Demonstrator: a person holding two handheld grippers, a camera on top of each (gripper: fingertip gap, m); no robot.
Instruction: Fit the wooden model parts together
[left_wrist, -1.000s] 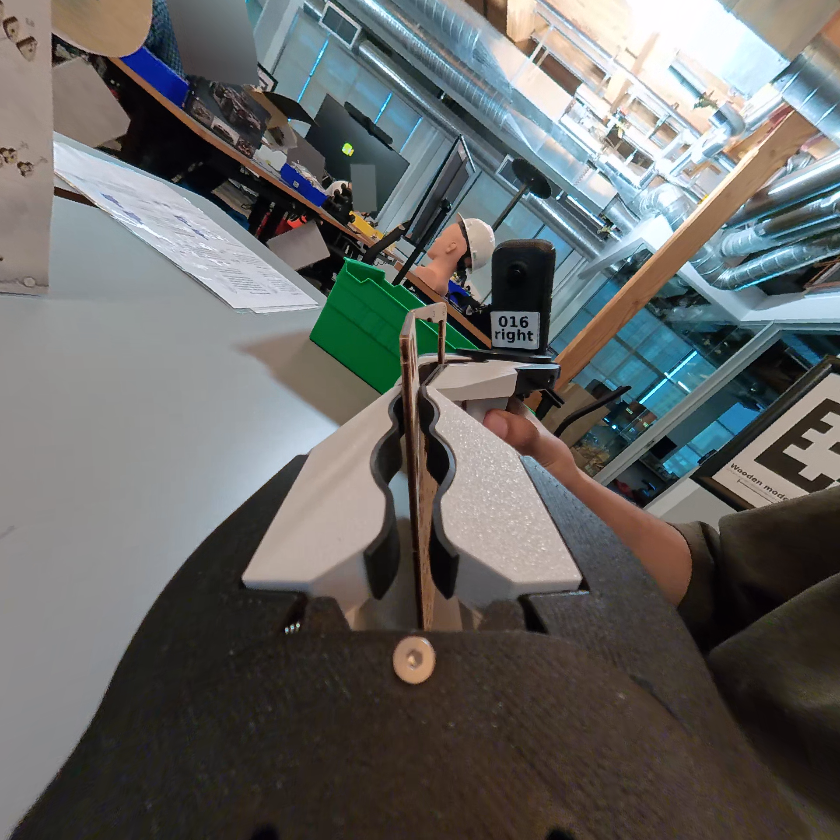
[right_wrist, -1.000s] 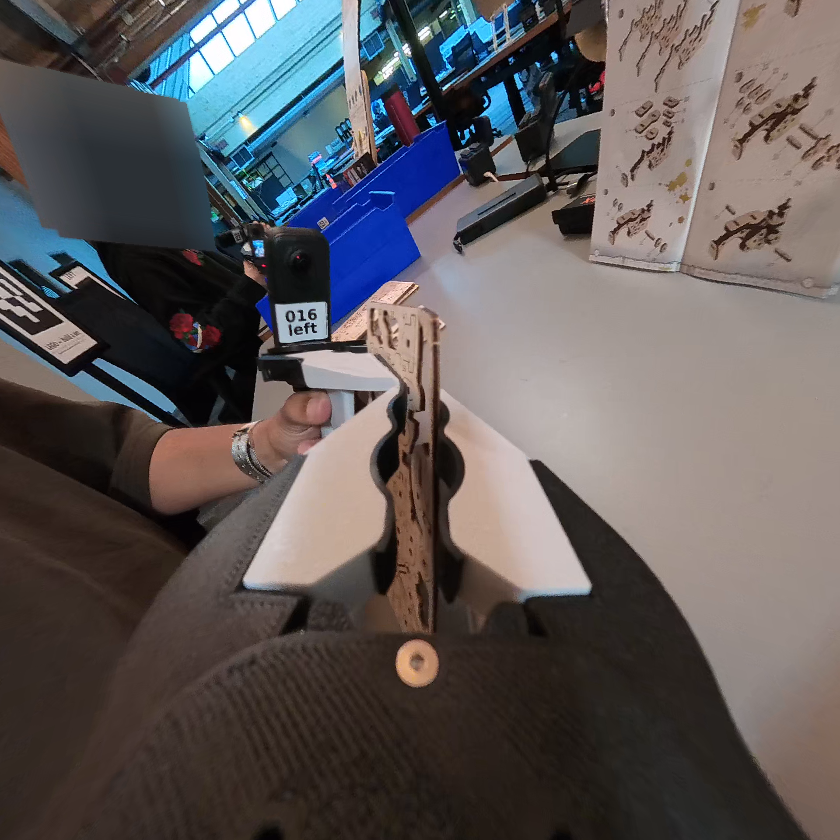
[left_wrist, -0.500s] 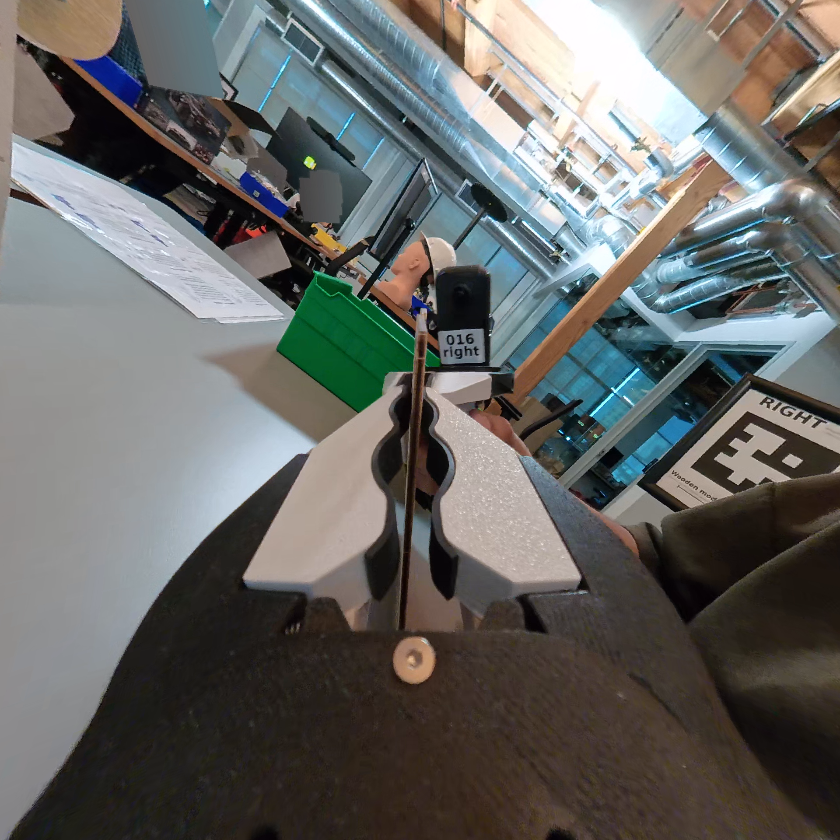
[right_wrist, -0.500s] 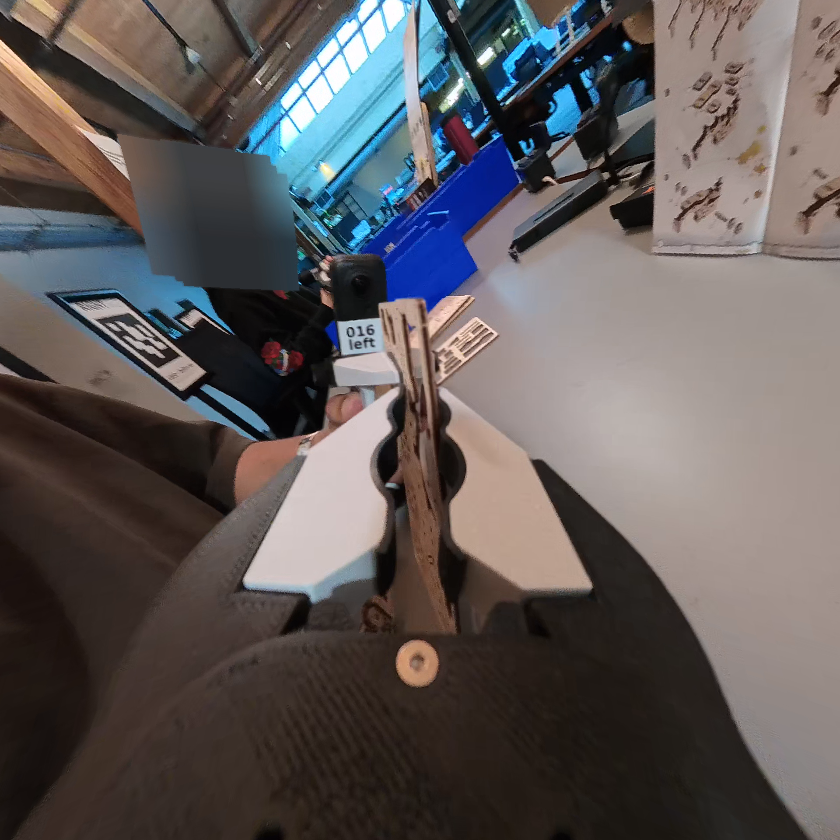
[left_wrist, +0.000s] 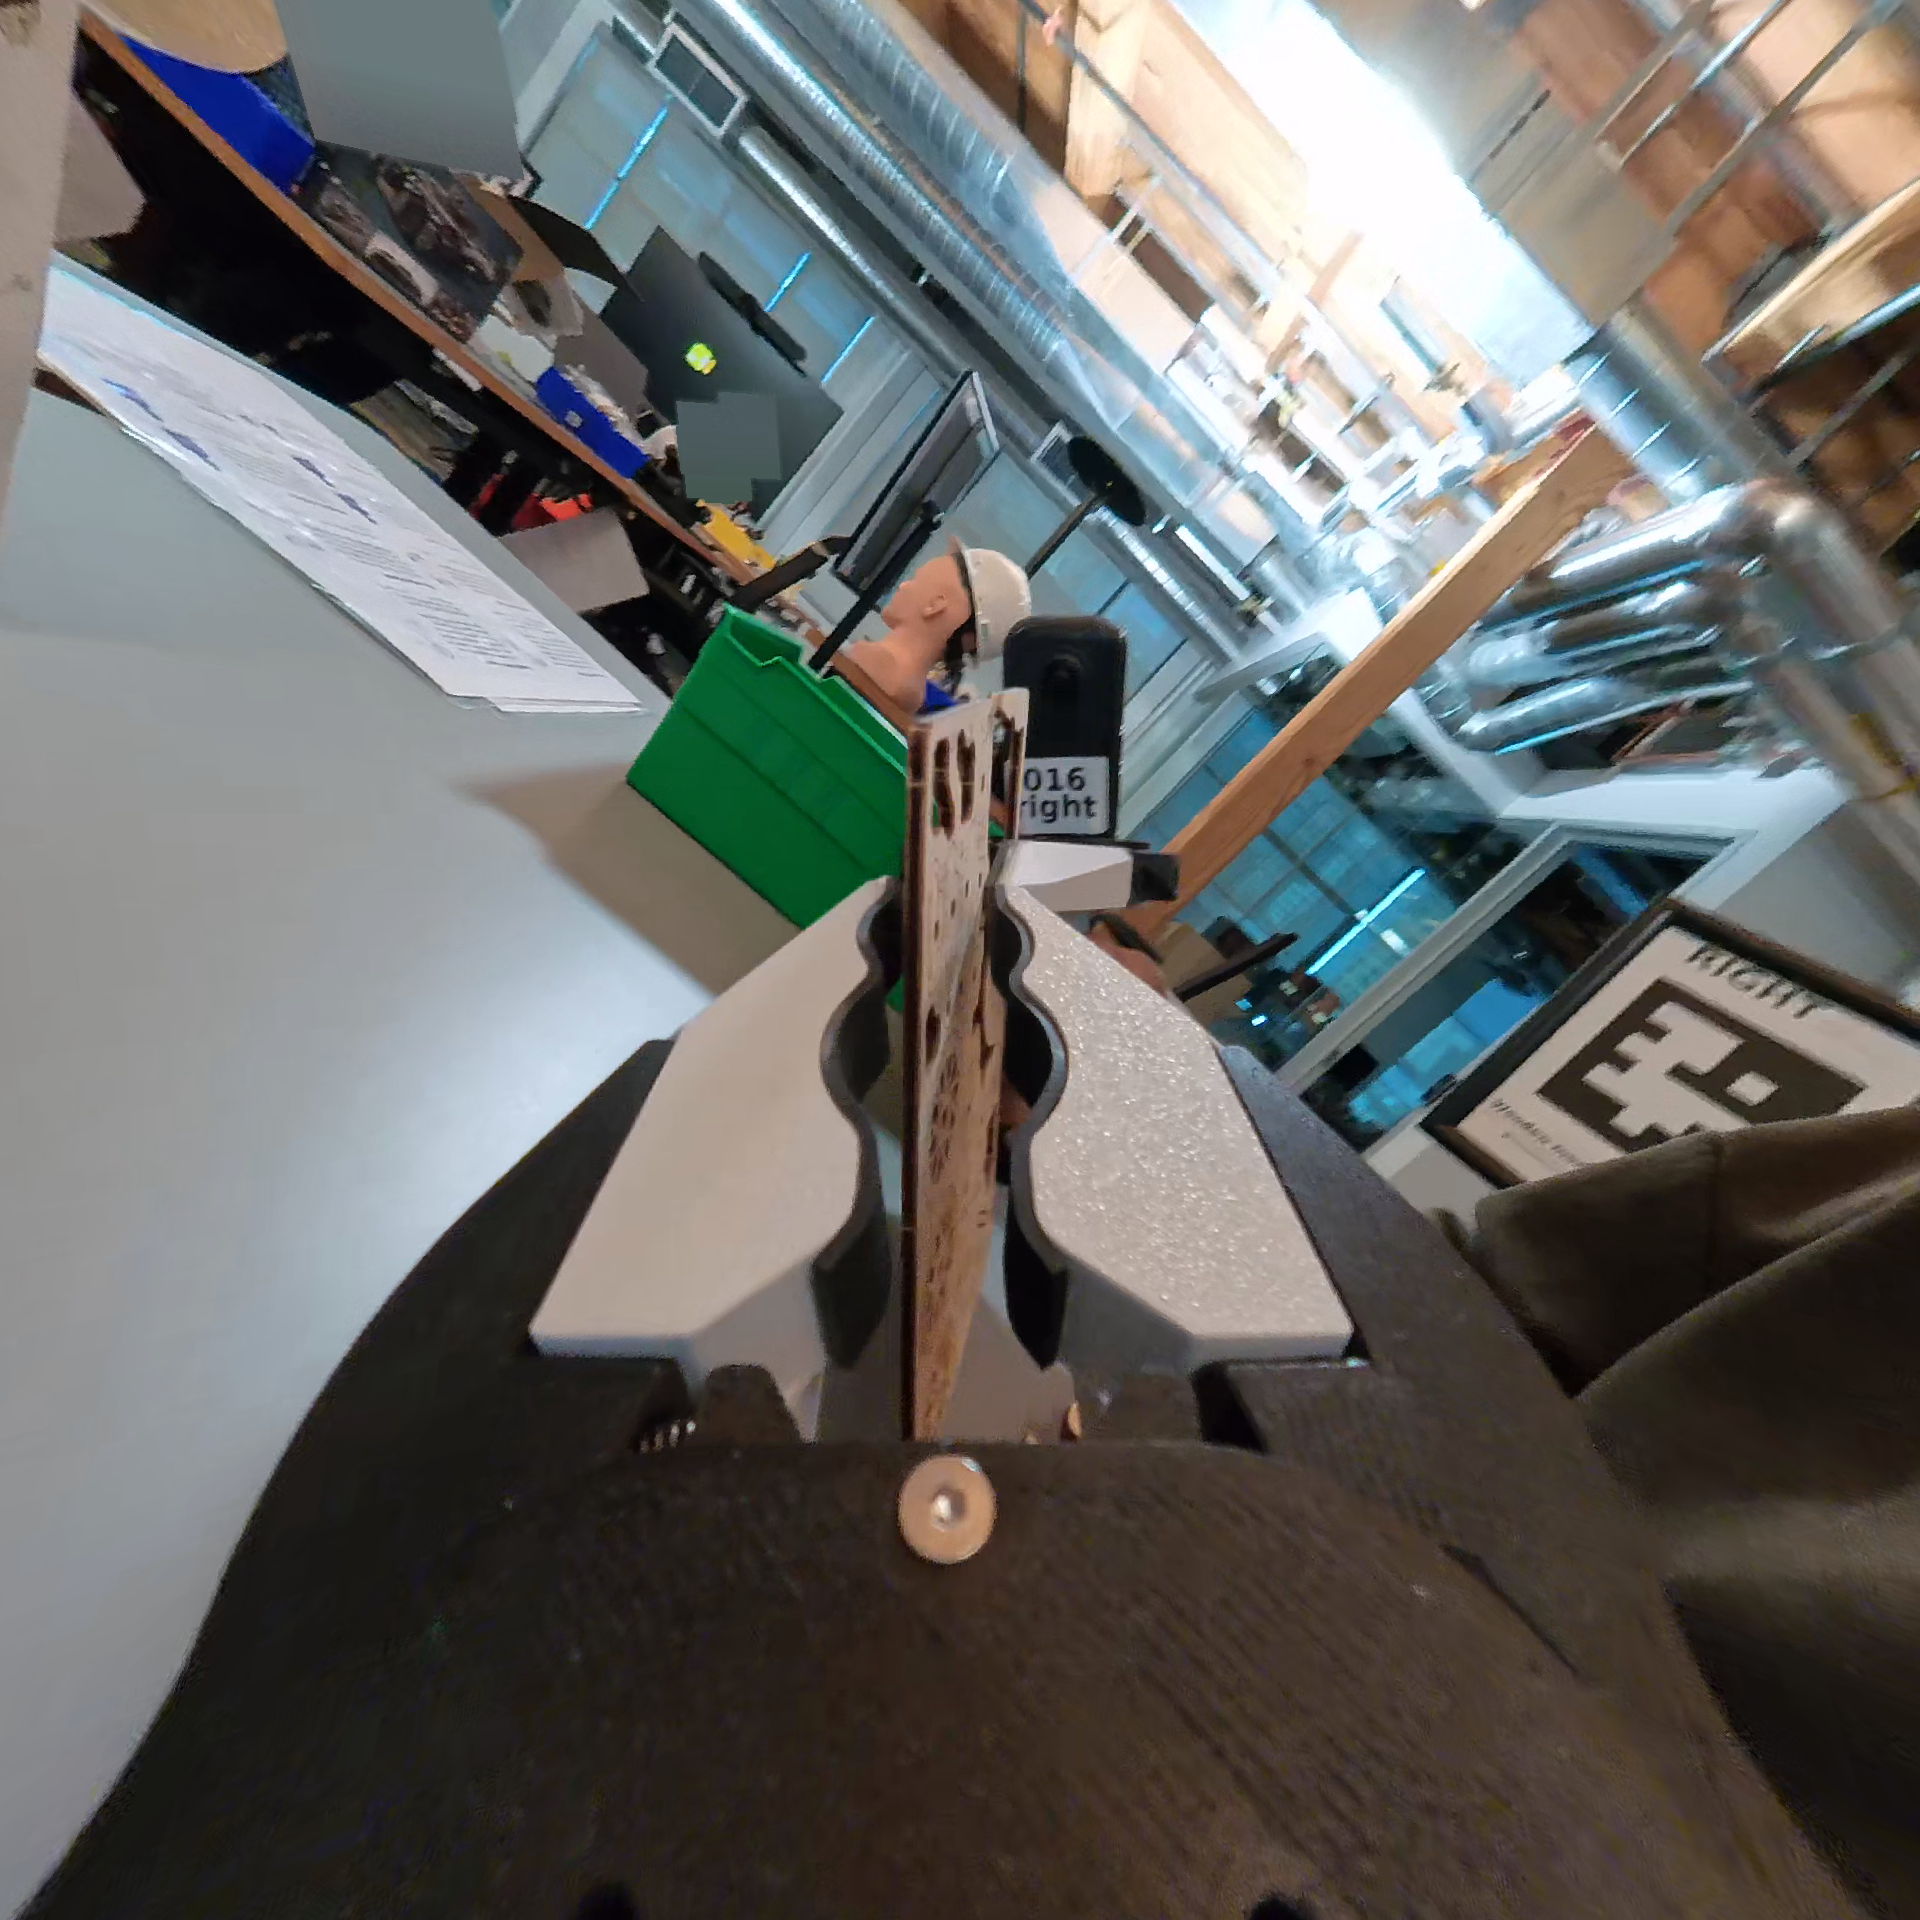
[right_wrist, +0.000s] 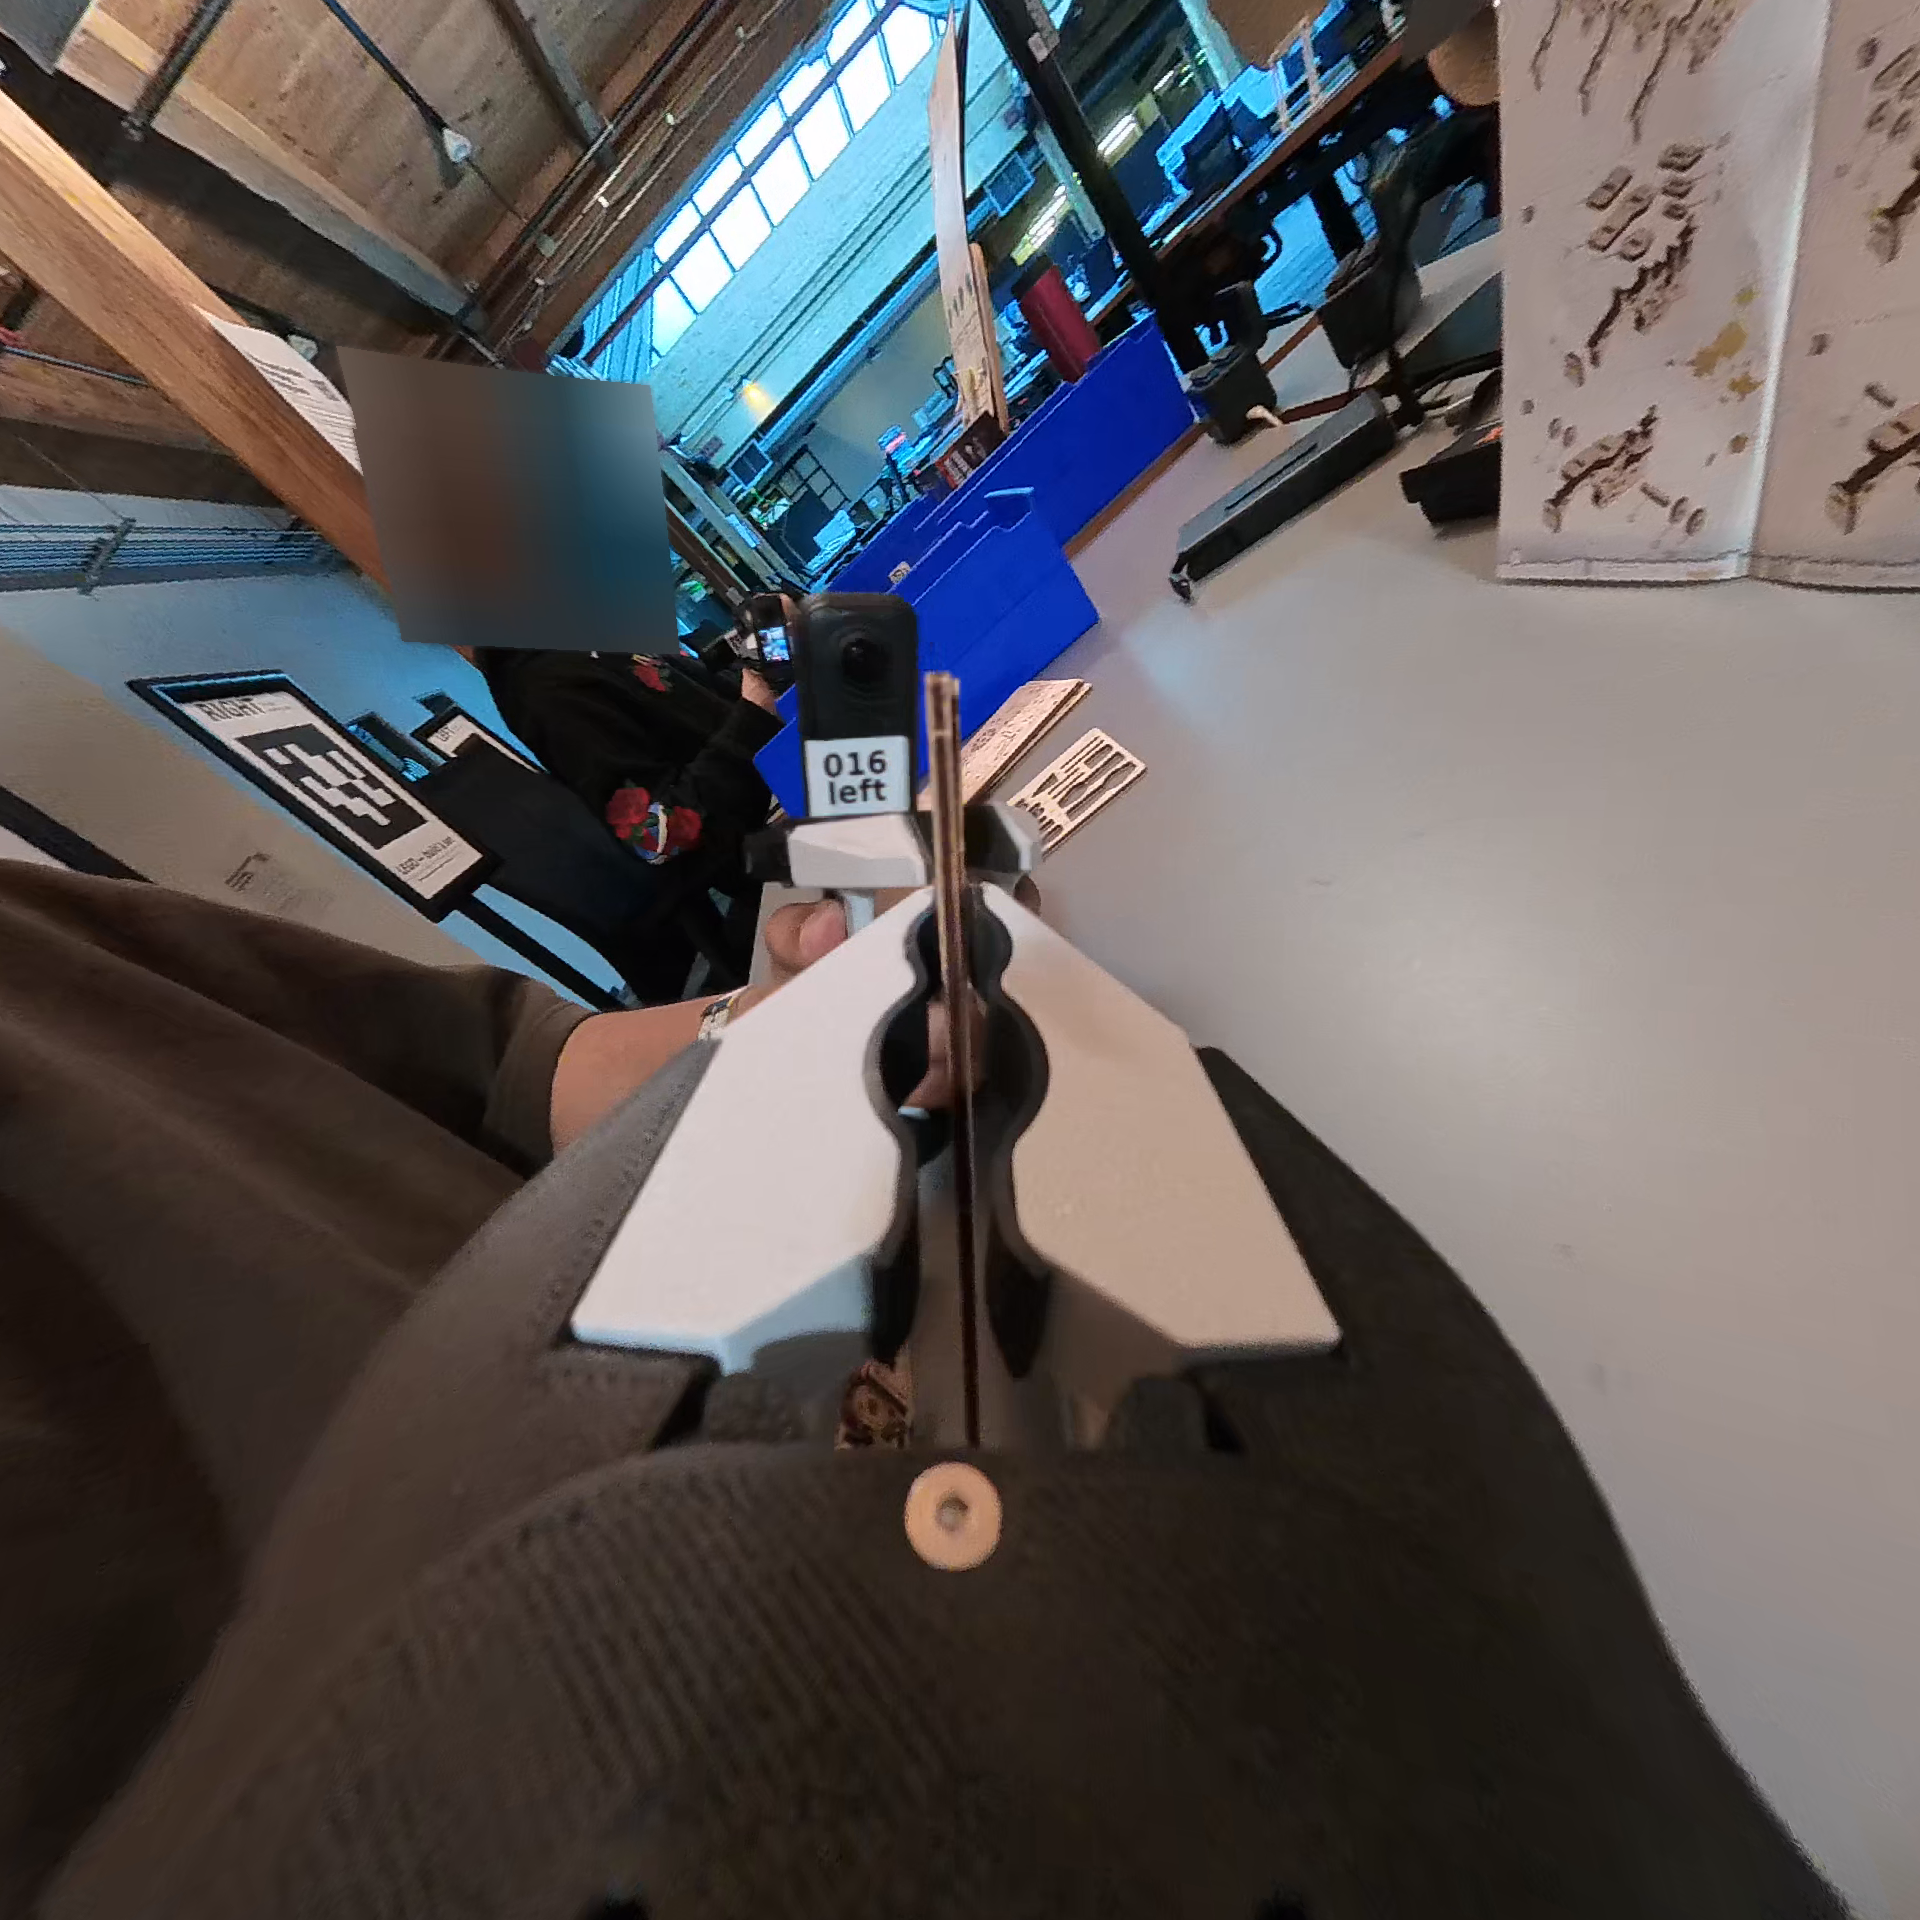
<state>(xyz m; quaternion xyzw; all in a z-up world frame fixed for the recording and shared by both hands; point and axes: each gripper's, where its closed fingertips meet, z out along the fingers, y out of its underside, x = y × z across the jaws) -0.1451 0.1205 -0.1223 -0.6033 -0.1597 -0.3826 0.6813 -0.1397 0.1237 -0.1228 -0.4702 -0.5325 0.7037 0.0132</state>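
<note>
Left wrist view: left gripper (left_wrist: 948, 914) jaws clamped on wooden sheet (left_wrist: 948, 1060); right gripper (right_wrist: 954, 940) likewise.

A white sticker (left_wrist: 1058, 792) with printed characters sits on the camera above my right-hand partner; a matching sticker (right_wrist: 854, 775) marks the left one. Framed marker signs (left_wrist: 1704, 1081) (right_wrist: 332, 779) carry lettering. A printed sheet (left_wrist: 312, 520) lies on the bench, too small to read.
</note>
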